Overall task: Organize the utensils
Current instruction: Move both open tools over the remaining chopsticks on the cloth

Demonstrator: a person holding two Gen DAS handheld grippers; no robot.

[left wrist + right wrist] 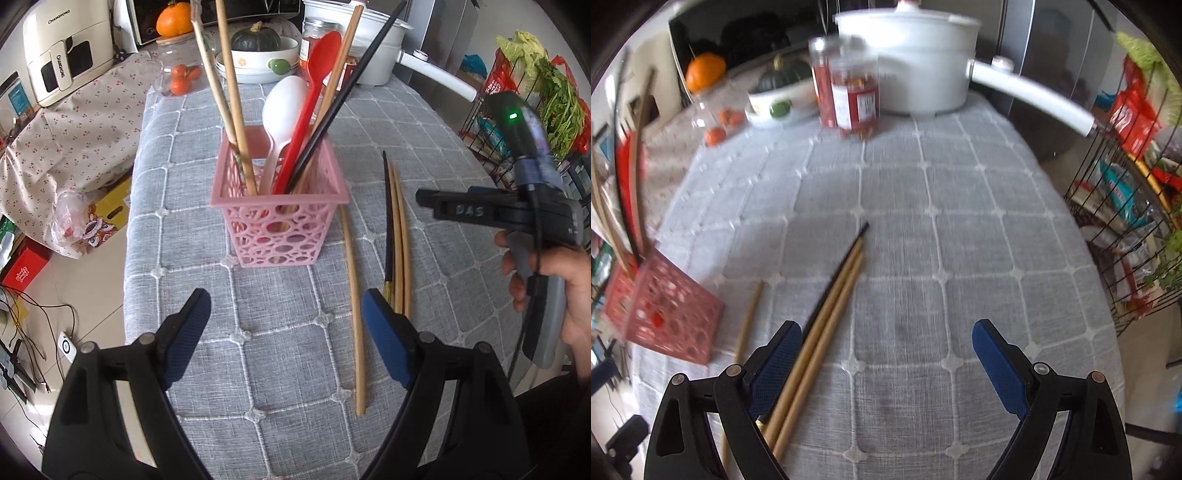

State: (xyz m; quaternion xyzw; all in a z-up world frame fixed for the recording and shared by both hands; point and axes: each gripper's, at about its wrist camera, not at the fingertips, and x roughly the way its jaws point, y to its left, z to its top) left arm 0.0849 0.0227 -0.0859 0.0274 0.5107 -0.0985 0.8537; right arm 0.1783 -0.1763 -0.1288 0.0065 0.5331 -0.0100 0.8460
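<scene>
Nearest in the left wrist view, the left gripper hangs over the grey checked tablecloth with its blue pads wide apart and nothing between them. Just right of it a single wooden chopstick lies flat on the cloth. Beside that lie a black chopstick and a pair of wooden chopsticks, close together, perhaps touching.

In the right wrist view, which is blurred, the right gripper also has its pads spread with only cloth between them. Its left pad sits just beside the wooden pair, and I cannot tell whether it touches them. A person's hand holds this gripper's grip at the right edge of the left view.

Further back stands the pink perforated basket, upright on the cloth. In it lean a white spoon, a red spoon, a black chopstick and several wooden ones.

At the far end of the table sit a white pot with a long handle, a red-labelled jar and a white dish holding a dark green squash.
</scene>
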